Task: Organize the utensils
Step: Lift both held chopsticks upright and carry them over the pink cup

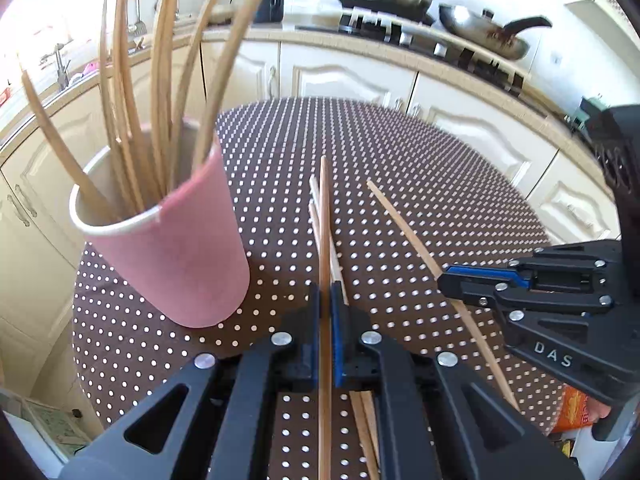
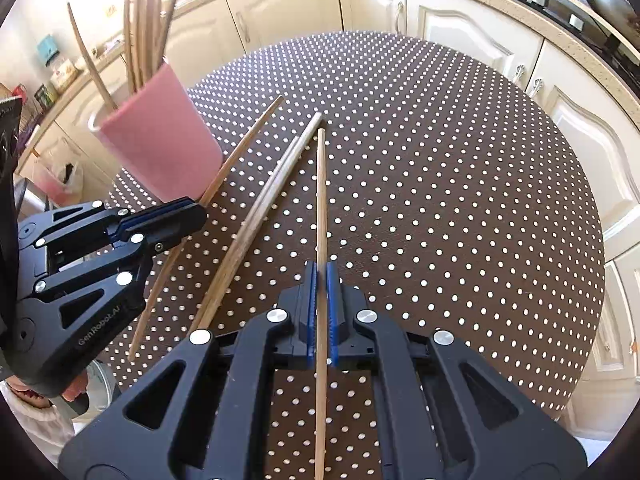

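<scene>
Chopsticks mid-transfer to pink cup (image 1: pixel 168 240). Left gripper (image 1: pixel 325 300) clamped tight on one chopstick (image 1: pixel 324 216), stick running out forward between the pads. Right gripper (image 2: pixel 321 280) likewise pinched on a second chopstick (image 2: pixel 321 200). Cup standing on dotted table (image 2: pixel 440 200), already holding a bundle of chopsticks (image 1: pixel 136 120). Loose pair (image 2: pixel 276 176) lying on cloth between grippers. Next, probably: tilt each stick near upright, line tip over cup rim, release; avoid knocking the light cup.

Left wrist camera looked forward, low over the dotted table (image 1: pixel 400 184), right wrist camera likewise, both sharing the pink cup (image 1: pixel 176 248), cabinets beyond.
</scene>
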A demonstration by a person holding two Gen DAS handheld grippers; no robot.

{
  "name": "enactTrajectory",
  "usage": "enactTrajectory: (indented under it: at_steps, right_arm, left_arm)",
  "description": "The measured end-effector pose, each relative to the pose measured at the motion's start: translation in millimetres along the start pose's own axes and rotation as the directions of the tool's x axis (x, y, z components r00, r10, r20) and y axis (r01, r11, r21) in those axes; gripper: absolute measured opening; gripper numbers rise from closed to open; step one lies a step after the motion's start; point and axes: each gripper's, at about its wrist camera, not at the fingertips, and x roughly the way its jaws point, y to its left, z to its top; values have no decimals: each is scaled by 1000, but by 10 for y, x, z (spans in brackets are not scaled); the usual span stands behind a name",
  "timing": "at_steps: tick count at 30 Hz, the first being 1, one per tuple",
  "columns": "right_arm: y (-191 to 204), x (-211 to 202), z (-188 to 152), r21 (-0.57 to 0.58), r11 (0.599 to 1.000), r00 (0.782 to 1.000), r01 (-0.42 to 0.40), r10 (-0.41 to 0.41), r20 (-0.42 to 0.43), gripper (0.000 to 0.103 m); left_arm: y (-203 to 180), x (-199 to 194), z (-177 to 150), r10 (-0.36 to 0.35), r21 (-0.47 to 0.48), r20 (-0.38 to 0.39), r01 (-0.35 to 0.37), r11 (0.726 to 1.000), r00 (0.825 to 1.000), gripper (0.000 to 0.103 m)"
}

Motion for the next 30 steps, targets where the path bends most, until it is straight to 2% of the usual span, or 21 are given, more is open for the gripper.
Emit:
enactTrajectory:
  at_steps: [4, 8, 13, 18, 24, 26, 29, 30]
  right_arm:
    - [-75, -265, -86, 25, 999, 996, -32, 30, 85, 5]
    - [-64, -642, -111, 35, 996, 975, -78, 69, 212, 5]
    - [-43, -981, -184, 20, 990, 926, -139, 123, 357, 5]
    - [104, -1209, -187, 9, 988, 875, -156, 134, 464, 5]
    - [422, -1287, 9, -26, 985, 803, -171, 155, 576, 5]
    - [497, -1302, 55, -38, 983, 776, -180, 166, 608, 5]
    - [626, -1327, 134, -65, 983, 735, -173, 173, 656, 5]
    - [667, -1323, 155, -72, 983, 720, -171, 175, 671, 5]
  left_arm:
    - [48, -303, -67, -35, 10, 77, 34, 999, 996, 6]
    - [69, -608, -115, -69, 35, 179, 64, 997, 981, 6]
    - [7, -883, -73, -118, 64, 300, 103, 993, 947, 6]
    - [19, -1062, -45, -144, 89, 361, 119, 989, 921, 6]
    - [41, -1268, -19, -120, 100, 453, 83, 992, 883, 6]
    - [115, -1364, 4, -108, 83, 501, 76, 994, 859, 6]
    - [255, -1511, 59, -107, 51, 573, 94, 994, 813, 6]
    - [328, -1570, 75, -120, 41, 601, 120, 992, 790, 6]
